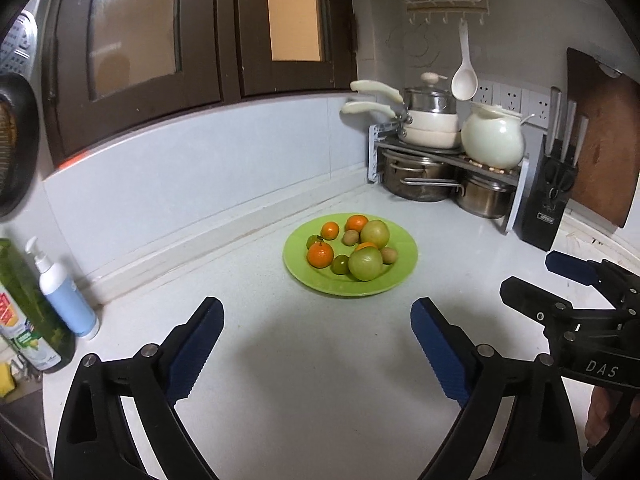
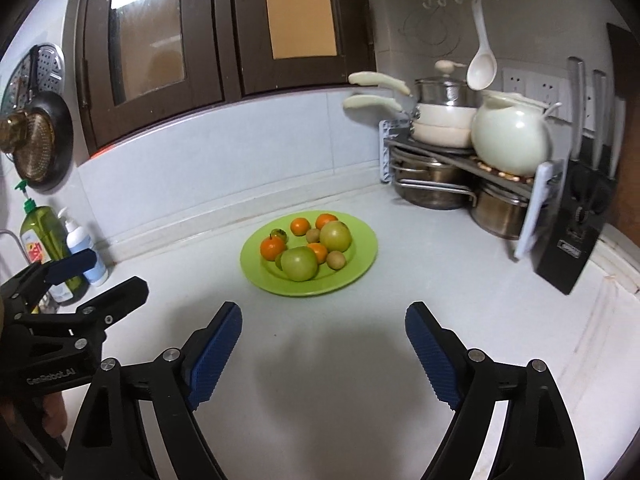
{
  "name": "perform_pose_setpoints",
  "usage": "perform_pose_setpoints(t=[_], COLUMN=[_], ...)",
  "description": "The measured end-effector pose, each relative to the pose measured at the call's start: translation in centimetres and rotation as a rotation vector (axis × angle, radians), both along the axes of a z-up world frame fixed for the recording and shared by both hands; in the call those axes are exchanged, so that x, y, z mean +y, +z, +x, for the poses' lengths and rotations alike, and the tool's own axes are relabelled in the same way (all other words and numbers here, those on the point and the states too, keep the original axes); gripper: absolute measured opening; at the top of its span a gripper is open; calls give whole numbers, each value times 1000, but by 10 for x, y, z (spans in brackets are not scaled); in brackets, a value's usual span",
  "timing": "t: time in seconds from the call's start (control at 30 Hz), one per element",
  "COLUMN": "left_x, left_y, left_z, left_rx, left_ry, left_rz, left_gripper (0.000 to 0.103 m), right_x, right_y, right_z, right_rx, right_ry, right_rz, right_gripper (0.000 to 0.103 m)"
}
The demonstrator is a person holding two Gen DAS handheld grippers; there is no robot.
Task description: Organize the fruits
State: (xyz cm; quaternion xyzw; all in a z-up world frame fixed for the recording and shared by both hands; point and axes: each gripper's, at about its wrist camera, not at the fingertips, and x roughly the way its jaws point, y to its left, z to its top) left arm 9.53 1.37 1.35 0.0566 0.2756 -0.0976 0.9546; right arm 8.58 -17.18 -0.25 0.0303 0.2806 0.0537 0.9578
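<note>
Green plate [image 1: 394, 286] on white tabletop [image 1: 320, 360], mid-scene, toward the far wall. Contents, all on the plate: two large green fruits [image 1: 365, 263], oranges [image 1: 320, 255], small brown fruits [image 1: 351, 237], small dark-green fruits [image 1: 341, 265].

Left claw [image 1: 318, 346]: spread wide, nothing between its pads, near side of the plate, apart from it. Right claw [image 2: 324, 350]: likewise wide and empty, near side.

Far right corner: pot rack [image 1: 448, 152], knife block [image 1: 550, 204]. Left edge: soap bottles [image 1: 60, 292].

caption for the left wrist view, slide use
Left gripper, jaws open and empty, faces a green plate of fruit on the counter.
</note>
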Motion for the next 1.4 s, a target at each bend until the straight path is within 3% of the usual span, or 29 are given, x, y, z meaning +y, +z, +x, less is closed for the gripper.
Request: perform_pose_setpoints(t=[0.27, 0.77, 1.4], left_x=[-16, -39, -52], left_y=[8, 17, 23], left_z=[-49, -128, -166], left_rx=[-23, -60, -88], left_ry=[50, 128, 167], left_rz=[-27, -31, -23], left_gripper=[103, 103, 103], right_x=[-21, -57, -72], right_y=[13, 20, 24], right_z=[-46, -108, -142], right_rx=[-36, -64, -79], right_ry=[36, 96, 138], right_rz=[-43, -38, -28], right_gripper=[87, 92, 92])
